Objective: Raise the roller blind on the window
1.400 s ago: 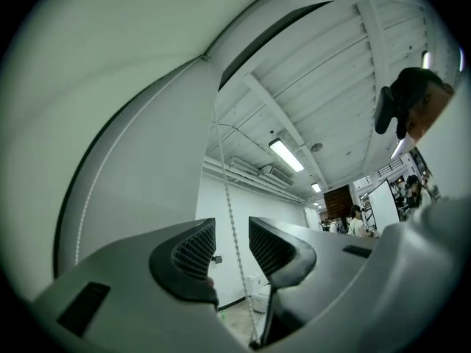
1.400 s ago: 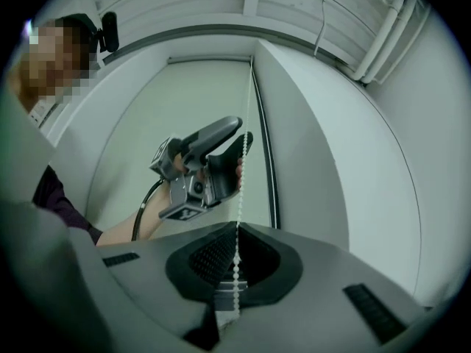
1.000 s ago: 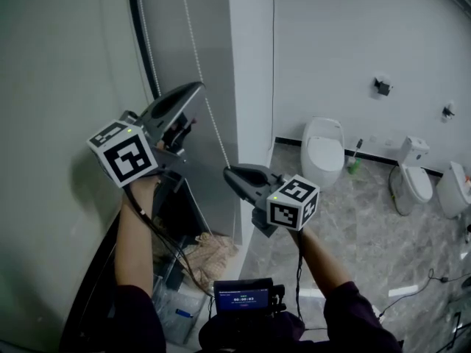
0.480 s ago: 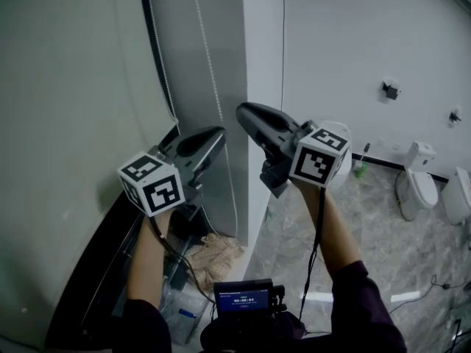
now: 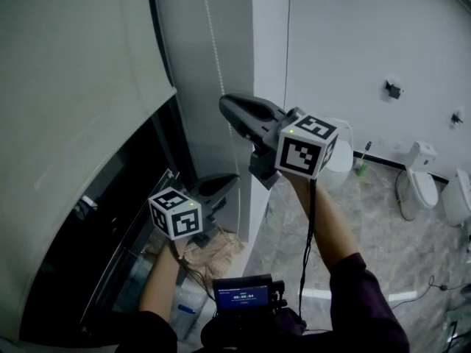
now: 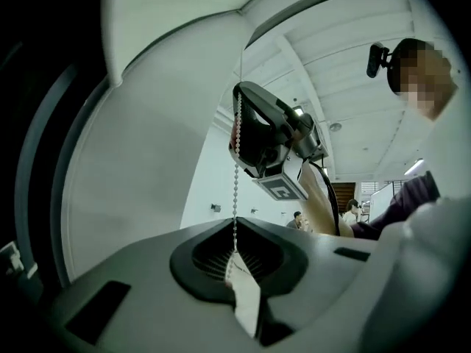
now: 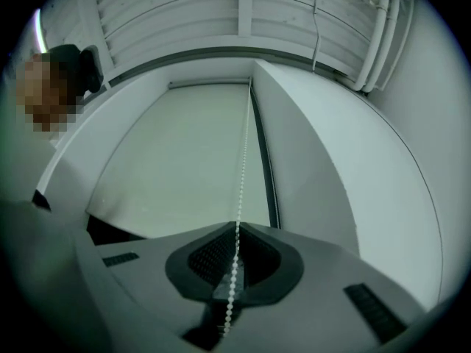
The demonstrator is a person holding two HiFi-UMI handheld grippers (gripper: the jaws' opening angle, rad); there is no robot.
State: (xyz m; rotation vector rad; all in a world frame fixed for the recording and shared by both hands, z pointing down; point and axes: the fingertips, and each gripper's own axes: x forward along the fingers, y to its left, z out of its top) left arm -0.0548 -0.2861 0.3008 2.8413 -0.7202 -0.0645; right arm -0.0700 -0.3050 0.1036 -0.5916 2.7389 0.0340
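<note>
The pale roller blind hangs at the left over a dark window; its bottom edge slants across the pane. A white bead chain runs down beside it. My right gripper is the upper one; its jaws have just been closing and are shut on the chain, which passes between them and up along the blind. My left gripper is lower, near the sill. It is shut on the chain, which enters its jaws from above.
A white wall column stands right of the chain. Toilets line the far wall on the tiled floor. A crumpled cloth and a clear plastic box lie below the window. A small screen sits at my chest.
My left gripper has come down with the chain. My right gripper has risen above it. The blind's bottom edge has gone up, and more dark window shows.
</note>
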